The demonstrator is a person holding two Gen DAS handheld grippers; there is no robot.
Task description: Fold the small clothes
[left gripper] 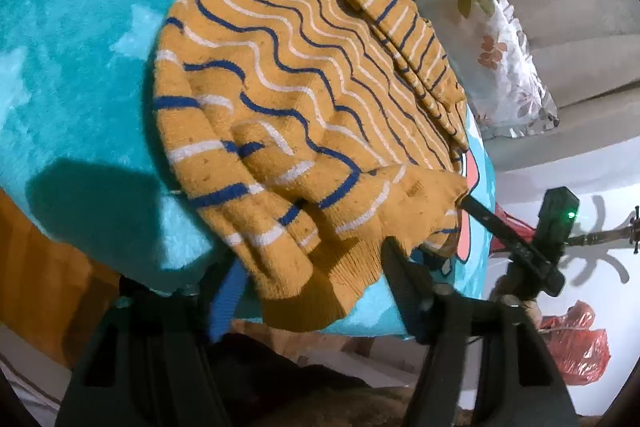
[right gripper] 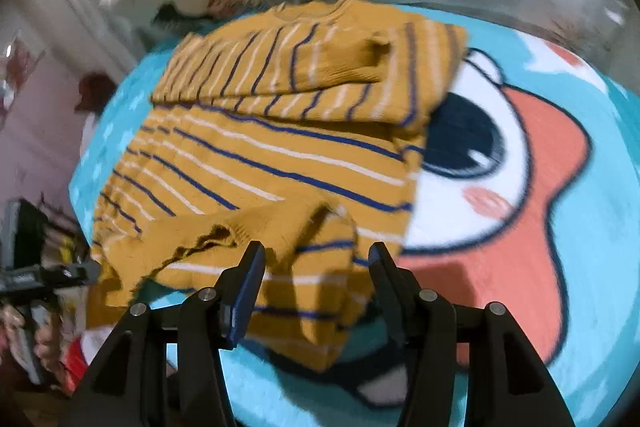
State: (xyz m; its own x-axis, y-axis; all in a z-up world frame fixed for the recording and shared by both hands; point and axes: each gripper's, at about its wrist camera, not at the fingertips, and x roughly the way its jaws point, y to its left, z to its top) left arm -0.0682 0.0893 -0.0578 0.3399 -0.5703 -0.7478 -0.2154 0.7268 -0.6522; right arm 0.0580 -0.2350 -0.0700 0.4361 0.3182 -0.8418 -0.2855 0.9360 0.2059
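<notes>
The mustard striped sweater [right gripper: 272, 155] lay on the turquoise cartoon blanket [right gripper: 560, 227], one sleeve [right gripper: 320, 75] already folded across its chest. Its hem end pointed toward both tools. The right tool [right gripper: 316, 267] stood spread, straddling the loose near sleeve without gripping it. The left tool [left gripper: 312, 267] sat at the hem corner, spread wide around bunched fabric, seemingly not clamped.

Two hand-held grippers, both jaws apart

Left hand-held gripper [left gripper: 308, 267] fingers spread wide, pointing toward 12 o'clock; right hand-held gripper [right gripper: 316, 259] likewise parted.
</notes>
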